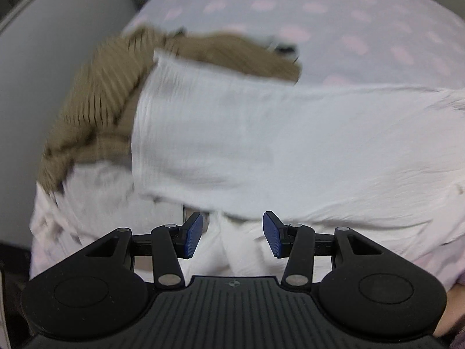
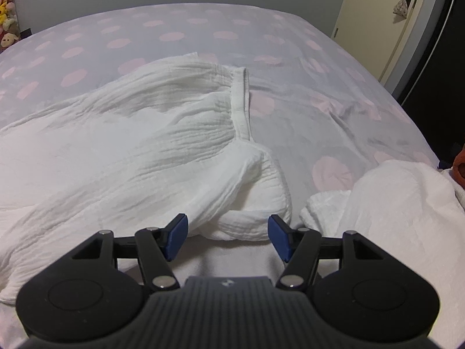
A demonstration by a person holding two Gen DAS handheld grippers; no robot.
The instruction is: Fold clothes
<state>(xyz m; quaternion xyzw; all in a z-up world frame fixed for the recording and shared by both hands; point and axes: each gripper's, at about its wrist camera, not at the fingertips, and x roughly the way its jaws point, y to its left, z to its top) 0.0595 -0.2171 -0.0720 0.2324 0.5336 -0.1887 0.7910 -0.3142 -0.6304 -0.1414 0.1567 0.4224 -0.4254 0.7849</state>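
A white crinkled garment (image 1: pixel 261 145) lies spread across the bed; the left wrist view is motion-blurred. My left gripper (image 1: pixel 232 234) is open just above its near folds, with nothing between the blue pads. In the right wrist view the same white garment (image 2: pixel 145 151) lies rumpled, with a hemmed edge (image 2: pixel 242 104) running away from me and a rolled fold near the front. My right gripper (image 2: pixel 226 237) is open, its pads on either side of that rolled fold, holding nothing.
A brown striped garment (image 1: pixel 110 93) lies beside and partly under the white one. A white towel-like cloth (image 2: pixel 392 203) lies at the right. The bed sheet (image 2: pixel 203 35) is pale with pink dots. Plush toys (image 2: pixel 7 14) sit far left; a door (image 2: pixel 386 14) is far right.
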